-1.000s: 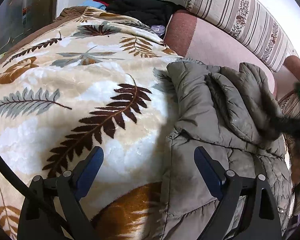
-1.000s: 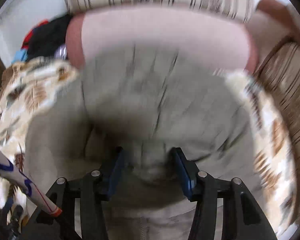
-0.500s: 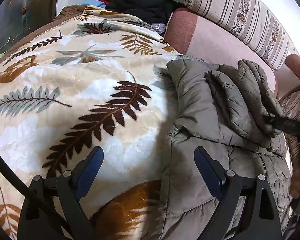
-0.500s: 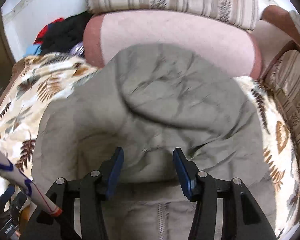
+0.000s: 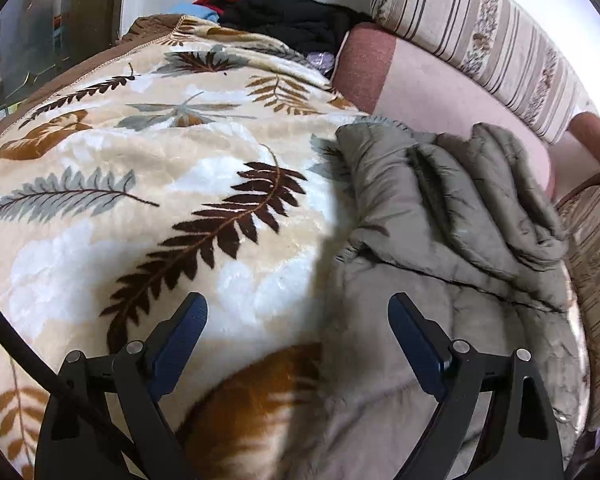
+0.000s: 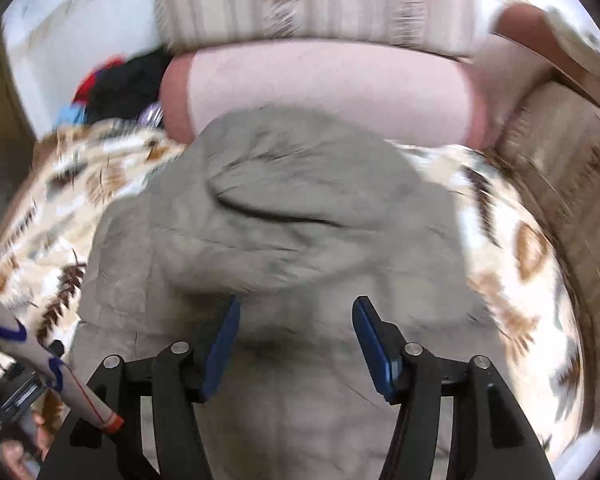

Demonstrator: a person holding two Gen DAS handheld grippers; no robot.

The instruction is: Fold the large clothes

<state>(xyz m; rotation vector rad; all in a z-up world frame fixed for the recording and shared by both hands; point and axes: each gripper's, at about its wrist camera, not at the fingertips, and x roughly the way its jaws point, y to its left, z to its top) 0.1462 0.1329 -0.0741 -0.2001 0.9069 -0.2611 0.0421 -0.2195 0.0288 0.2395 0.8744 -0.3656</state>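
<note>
A grey-green quilted jacket (image 5: 440,240) lies on a leaf-patterned blanket (image 5: 140,200), its upper part folded down over the body. It also shows in the right wrist view (image 6: 284,216), blurred by motion. My left gripper (image 5: 298,316) is open and empty, above the jacket's left edge where it meets the blanket. My right gripper (image 6: 296,316) is open and empty, just above the jacket's body below the folded part.
A pink bolster (image 5: 440,84) and a striped cushion (image 5: 480,40) lie behind the jacket. A pile of dark and red clothes (image 5: 284,16) sits at the far end. A striped sofa arm (image 5: 596,248) is at the right.
The right gripper has let go of the jacket, opened wider and drawn back. The folded part now lies flat. The right gripper has left the left wrist view. The left gripper has not moved.
</note>
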